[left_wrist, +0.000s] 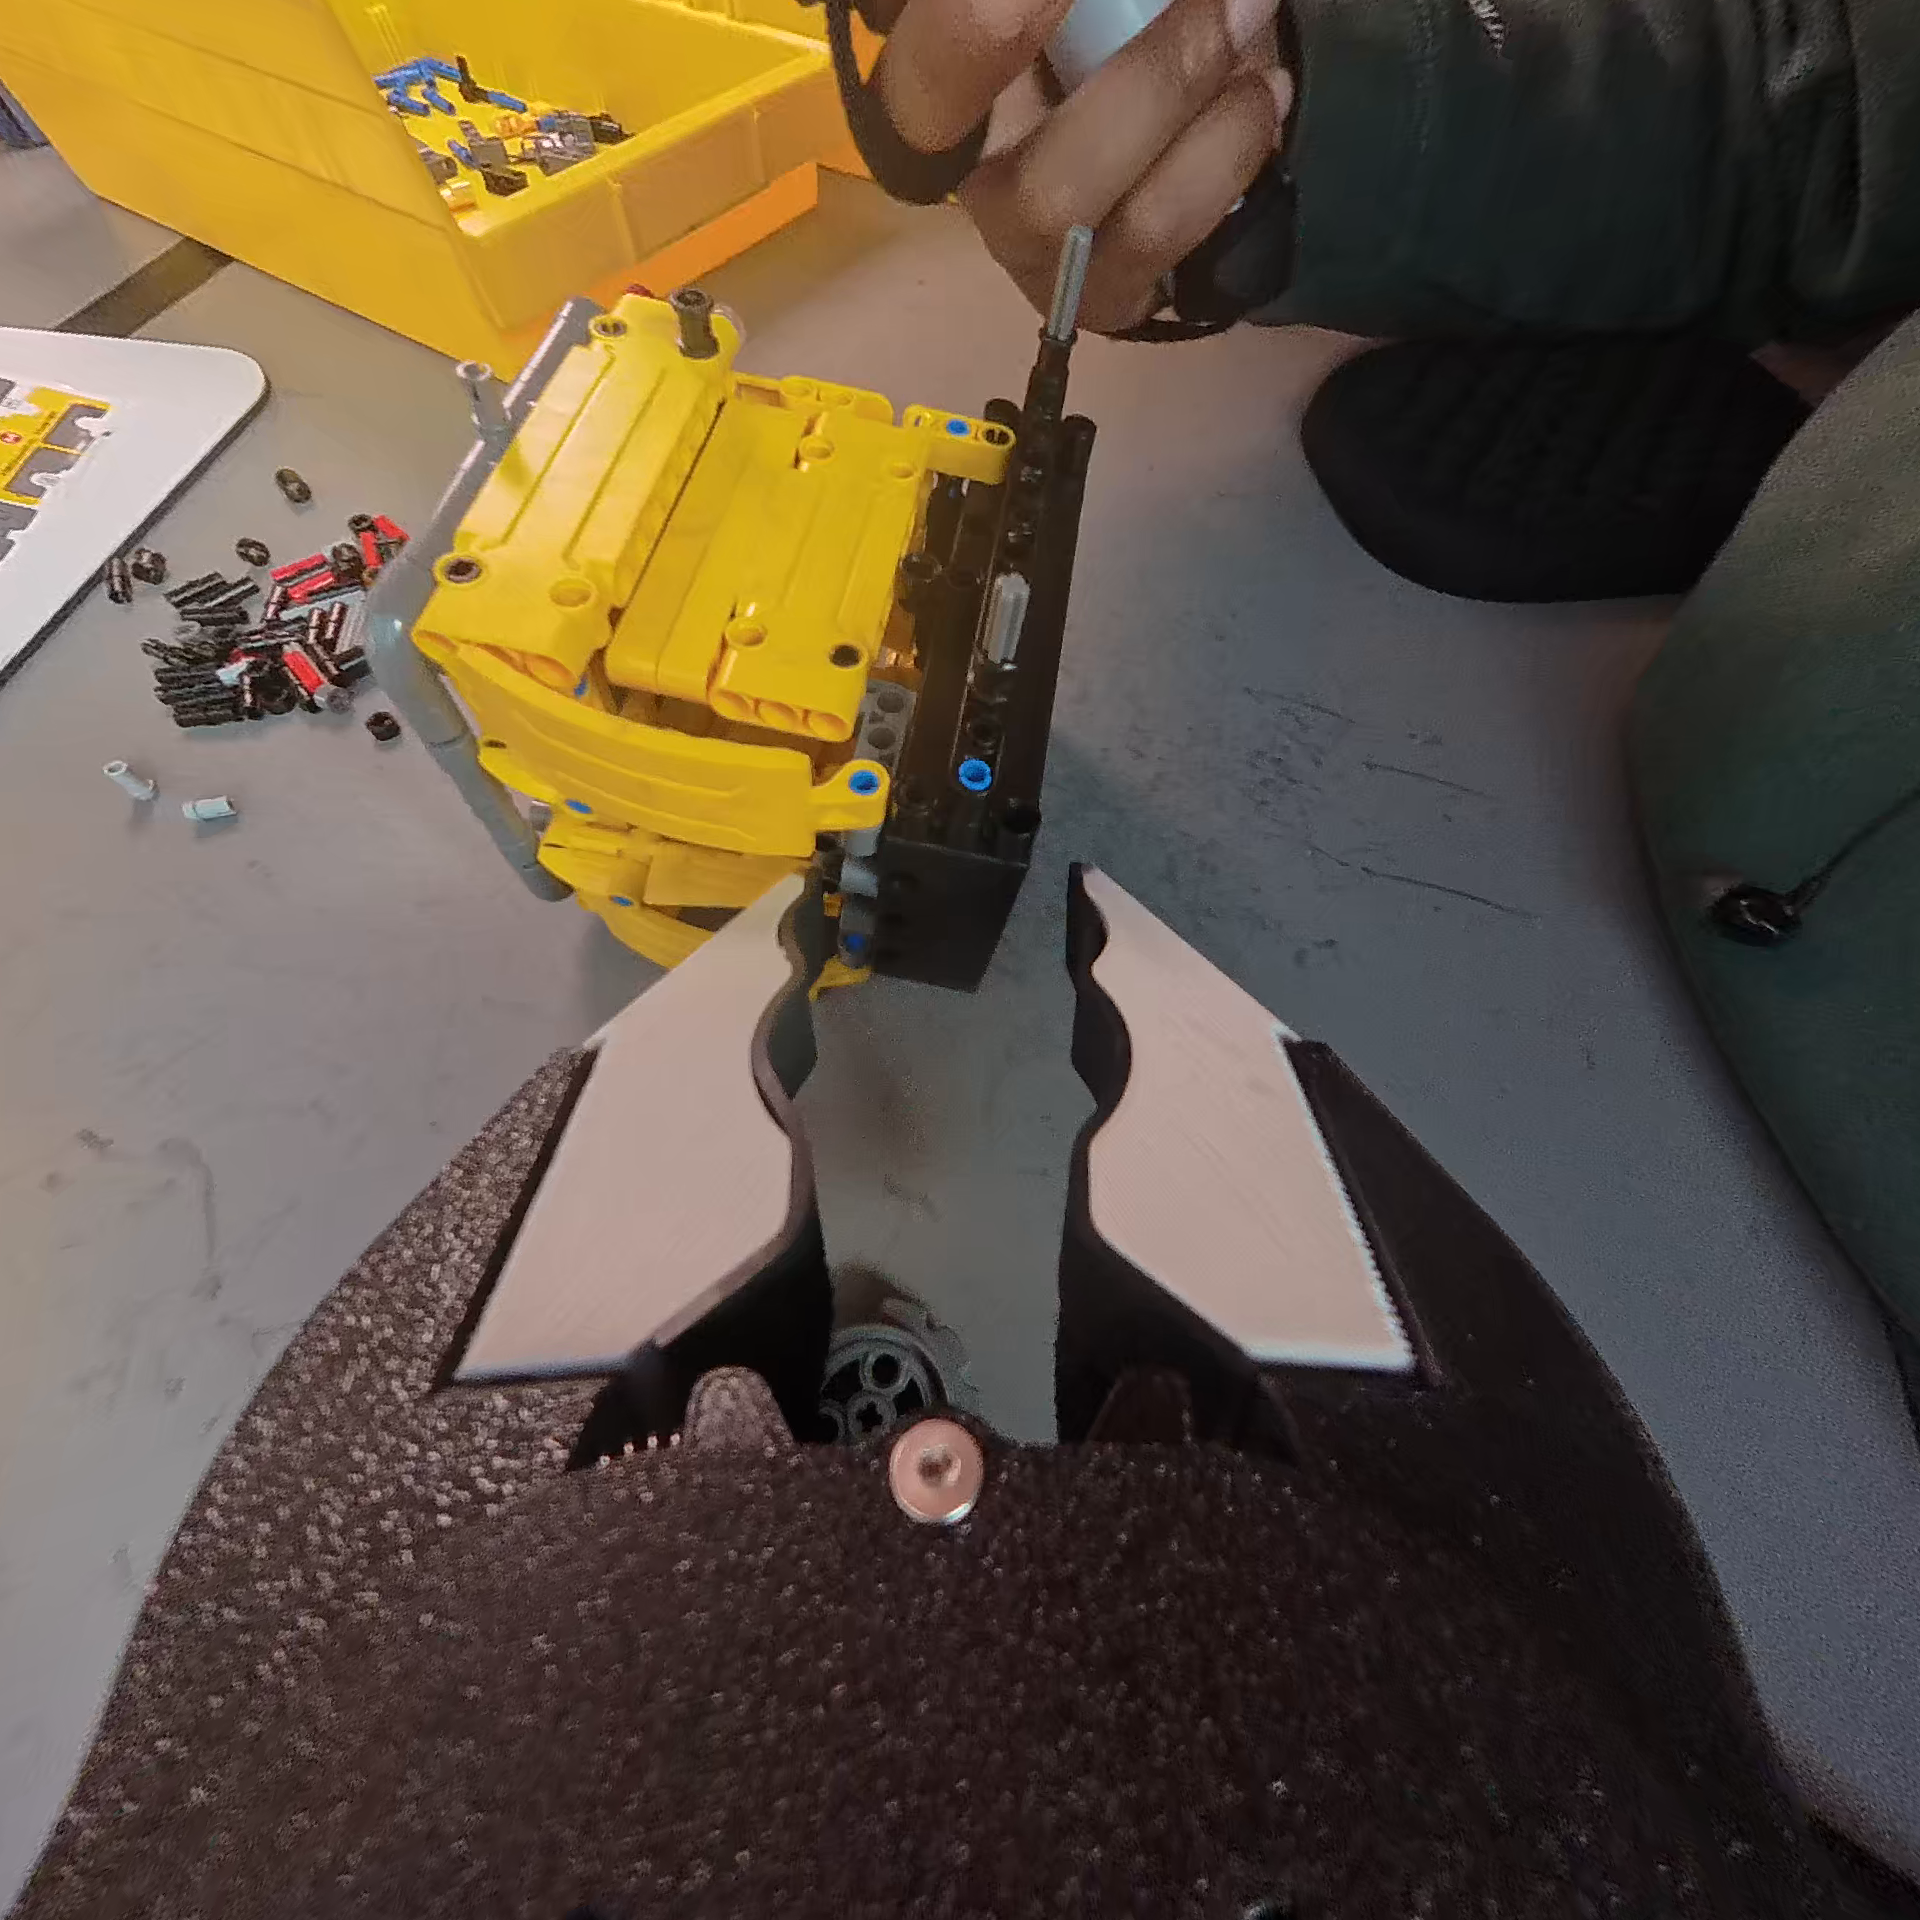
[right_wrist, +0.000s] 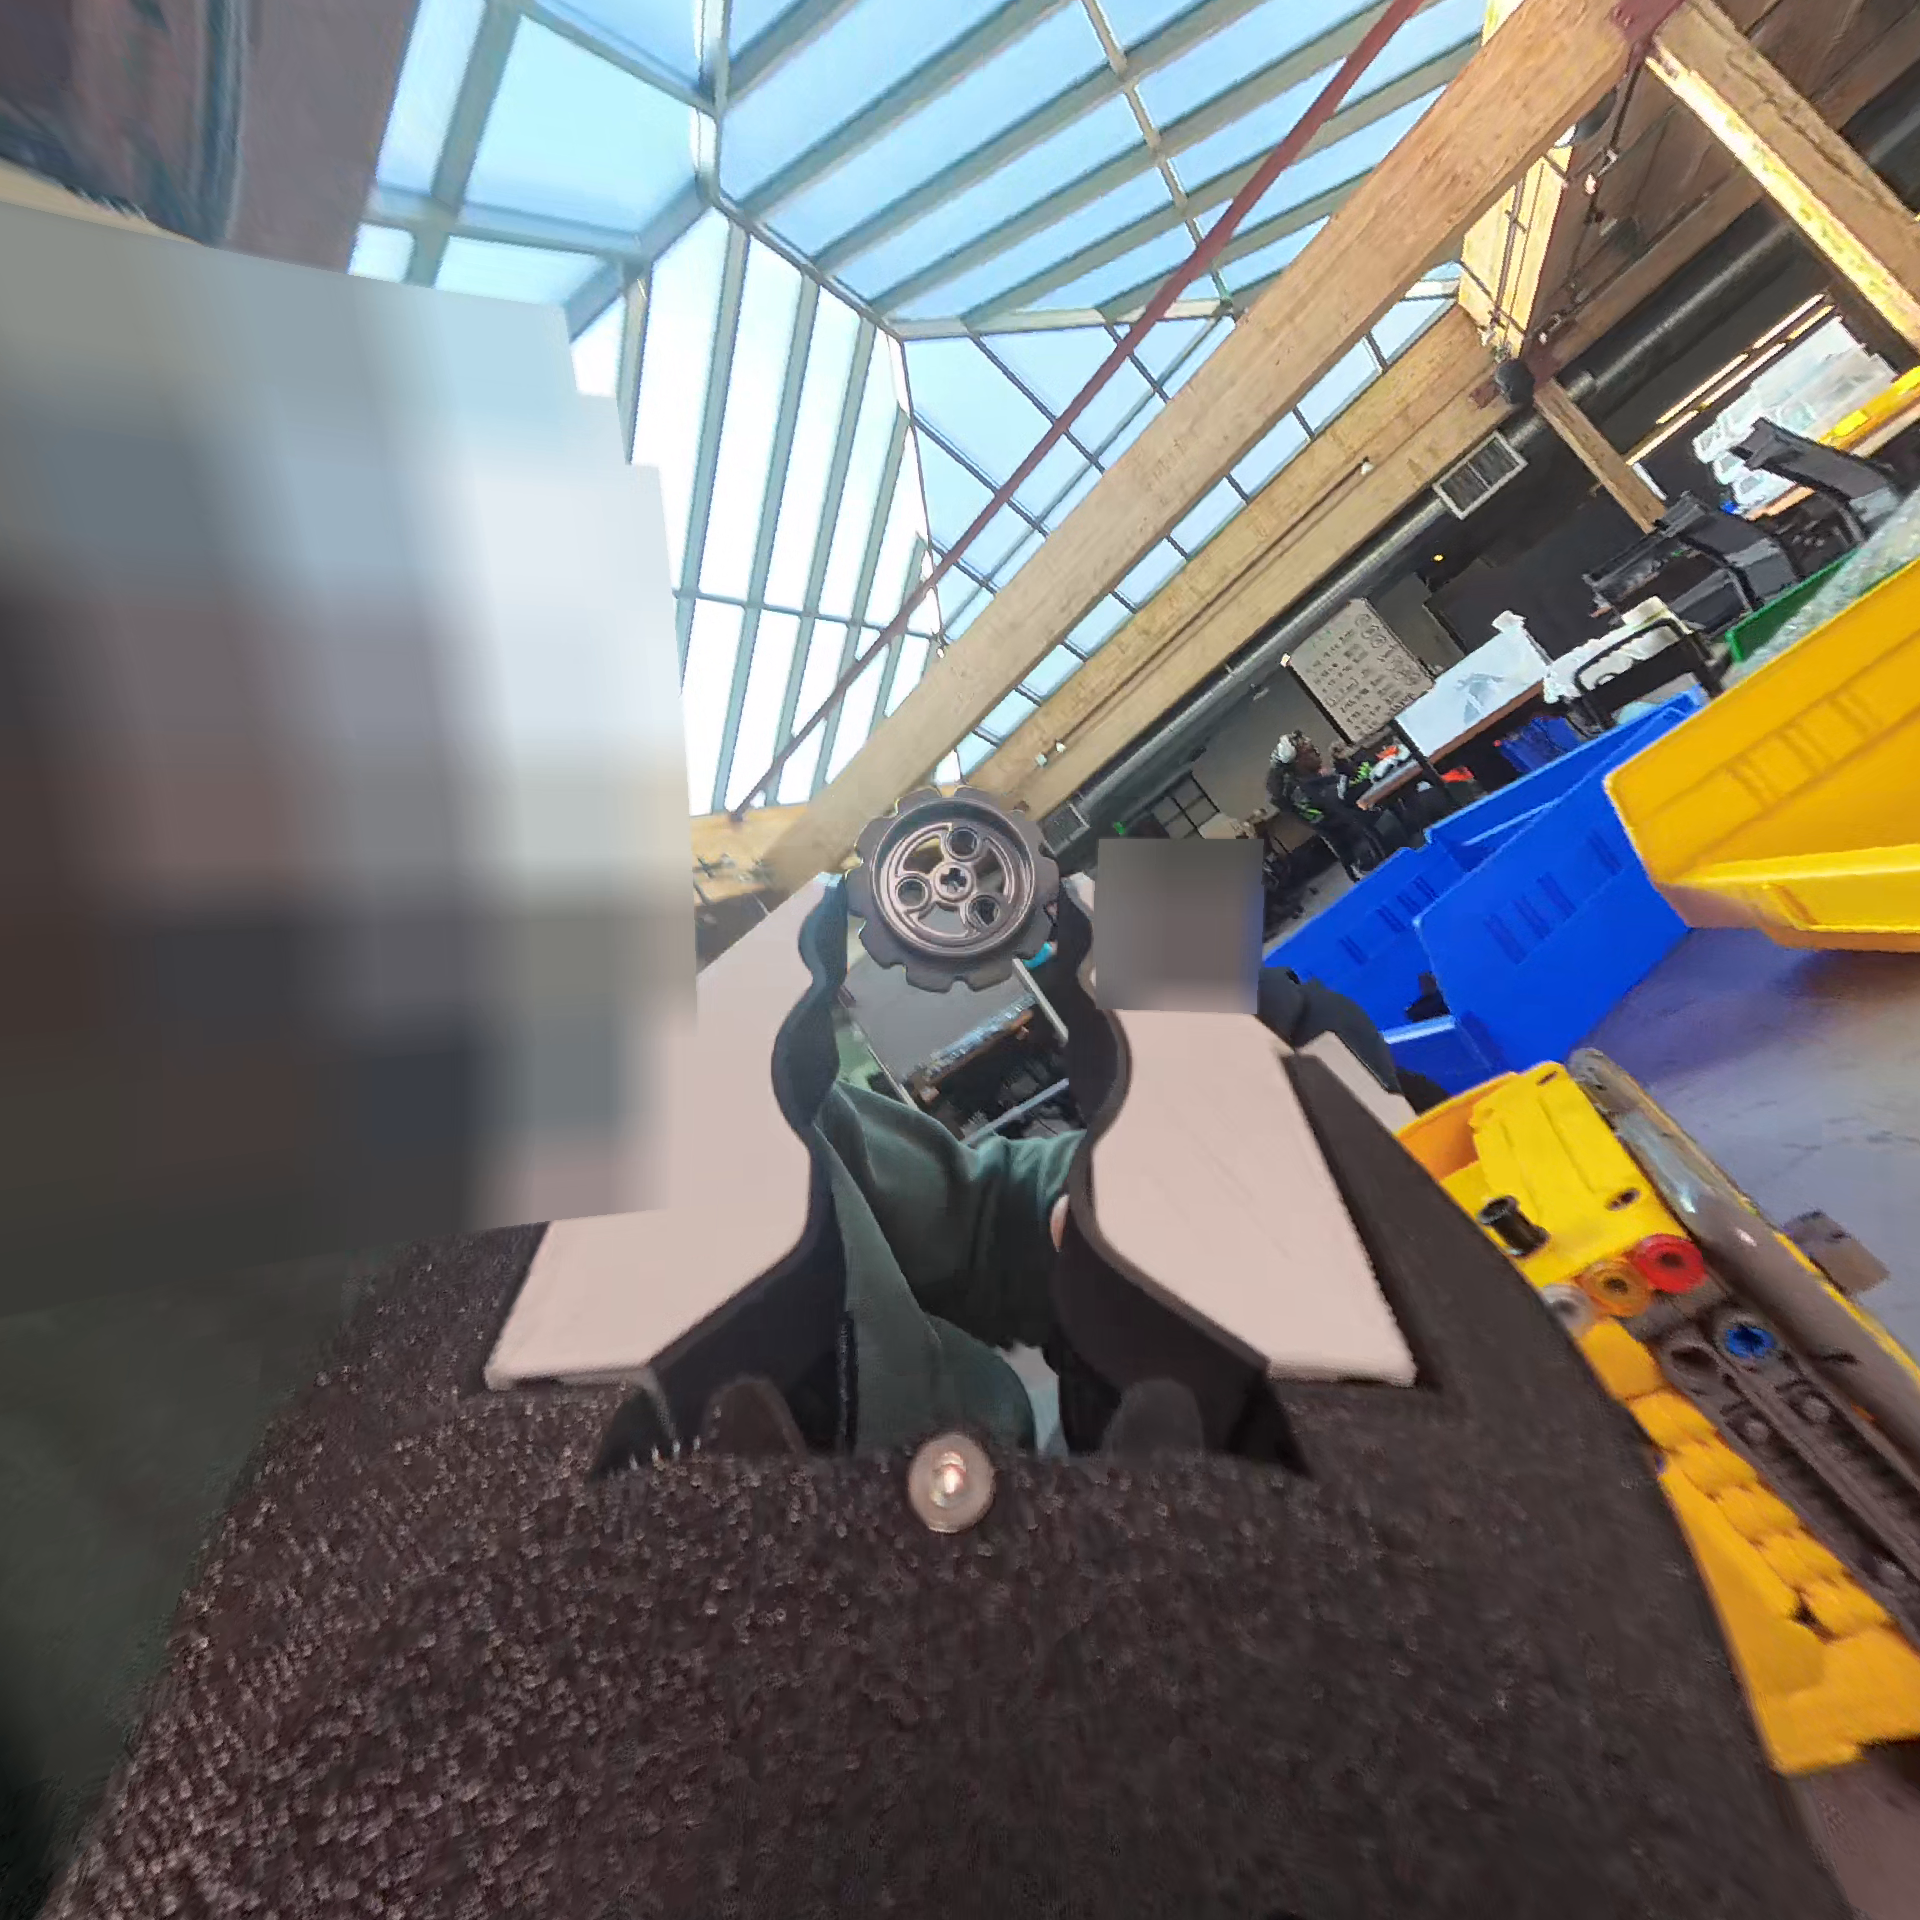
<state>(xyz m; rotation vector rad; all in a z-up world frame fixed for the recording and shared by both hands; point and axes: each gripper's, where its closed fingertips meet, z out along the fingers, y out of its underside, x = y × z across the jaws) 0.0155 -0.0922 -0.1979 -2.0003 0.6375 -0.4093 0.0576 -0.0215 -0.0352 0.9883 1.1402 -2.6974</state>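
Grey tabletop (left_wrist: 1299, 790) fills the left wrist view, while skylight glazing (right_wrist: 810, 343) and timber beams (right_wrist: 1247, 499) fill the right. We see the left gripper (left_wrist: 940, 883) with its two fingers spread apart and nothing between them; its tips sit just beside the near black end of a yellow and black brick-built model (left_wrist: 727, 623) standing on the table. A small grey wheel piece (left_wrist: 878, 1387) lies on the table under the gripper's base. At the model's far black corner, a hand (left_wrist: 1091, 135) in a dark sleeve rests by a thin upright rod (left_wrist: 1060, 312). Left of the model lie scattered black and red pins (left_wrist: 260, 634); behind it stands a yellow sorting tray (left_wrist: 520, 156) and, at the left edge, a white booklet (left_wrist: 94, 468). We see the right gripper (right_wrist: 954, 904) clamped on a black toothed wheel (right_wrist: 951, 886), tilted upward, with blue bins (right_wrist: 1507, 904) at its right.
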